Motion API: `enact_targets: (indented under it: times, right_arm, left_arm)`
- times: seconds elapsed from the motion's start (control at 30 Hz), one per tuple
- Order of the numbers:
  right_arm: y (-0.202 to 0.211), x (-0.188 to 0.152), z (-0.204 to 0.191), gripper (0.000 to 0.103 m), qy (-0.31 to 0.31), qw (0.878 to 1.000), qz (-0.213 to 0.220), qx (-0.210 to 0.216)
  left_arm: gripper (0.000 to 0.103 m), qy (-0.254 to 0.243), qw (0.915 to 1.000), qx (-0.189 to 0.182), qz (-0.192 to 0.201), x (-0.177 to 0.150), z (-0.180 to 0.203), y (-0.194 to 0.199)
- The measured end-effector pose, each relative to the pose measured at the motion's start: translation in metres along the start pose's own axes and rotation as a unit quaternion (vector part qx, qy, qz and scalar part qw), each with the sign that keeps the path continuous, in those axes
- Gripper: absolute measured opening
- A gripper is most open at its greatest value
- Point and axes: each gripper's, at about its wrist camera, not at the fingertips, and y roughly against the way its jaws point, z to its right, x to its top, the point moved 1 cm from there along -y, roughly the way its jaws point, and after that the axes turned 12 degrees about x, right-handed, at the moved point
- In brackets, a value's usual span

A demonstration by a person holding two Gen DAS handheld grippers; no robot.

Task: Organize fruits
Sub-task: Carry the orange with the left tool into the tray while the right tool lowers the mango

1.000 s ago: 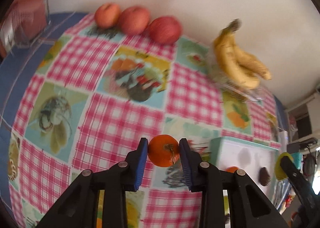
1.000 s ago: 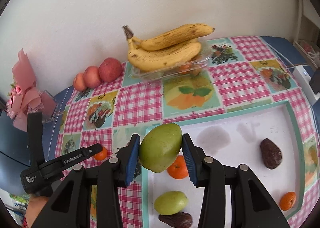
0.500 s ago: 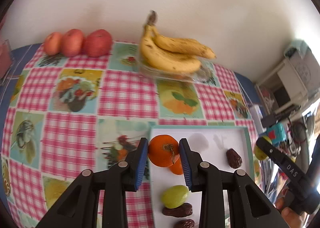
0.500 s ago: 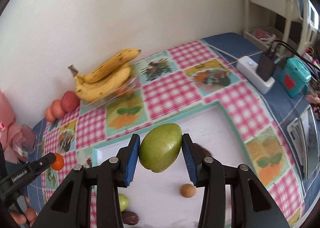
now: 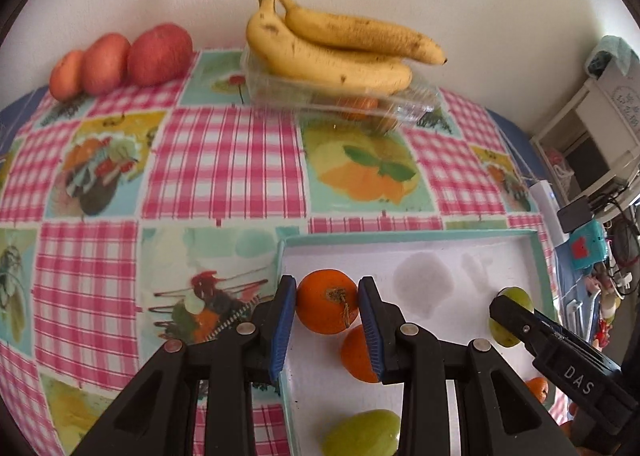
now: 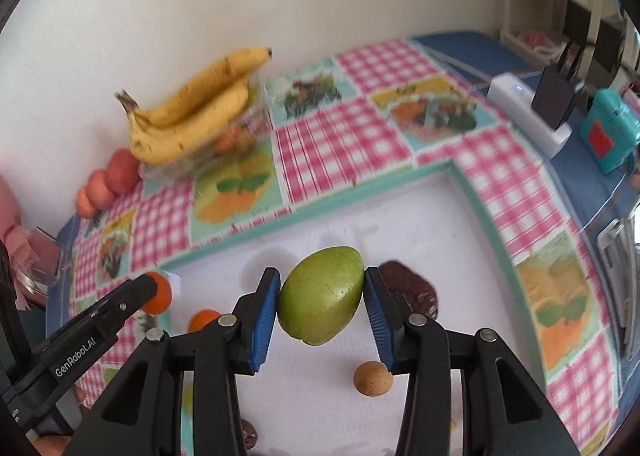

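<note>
My left gripper (image 5: 327, 319) has its blue-padded fingers (image 5: 283, 320) closed on a small round orange mandarin (image 5: 327, 301), stem end facing the camera, held above the near-left corner of the white tray with a teal rim (image 5: 408, 236). My right gripper (image 6: 320, 310) grips a smooth green pear-shaped mango (image 6: 321, 295) across its middle, over the tray's centre.

Handling, my judgement: the mandarin is light, with soft, yielding peel, so a light squeeze across the widest part is enough. The mango is heavier, its skin waxy and likely slippery, so I hold it at the widest belly, as now, and lower it gently to avoid bruising.

Just under the left fingers lies a second orange mandarin (image 5: 358, 354), and nearer me a pale green oval fruit (image 5: 362, 438); both crowd that corner. Behind the right fingers sits a dark brown wrinkled fruit (image 6: 412, 292), and below them a small round tan fruit (image 6: 373, 378). The tray's middle is bare and looks the safest place to set things down.

Farther off, on the pink-checked fruit-print tabletop (image 5: 224, 168), a bunch of spotted yellow bananas (image 5: 340, 52) rests on a clear plastic clamshell box (image 5: 352, 100). Three reddish apples (image 5: 124, 58) line the wall, well apart from the tray.
</note>
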Motion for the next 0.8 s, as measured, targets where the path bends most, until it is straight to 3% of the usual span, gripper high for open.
enact_targets:
  times: [0.53,0.8]
  right_arm:
    - [-0.028,-0.011,0.005,0.045,0.0,0.999,-0.041,-0.028]
    - [-0.026,-0.012,0.003,0.045,0.006,0.999,-0.044,-0.031]
  left_arm:
    - [0.035,0.004,0.9998,0.004,-0.017,-0.001,-0.002,-0.001]
    - [0.036,0.009,0.9999,0.001,-0.01,-0.003,-0.007,0.037]
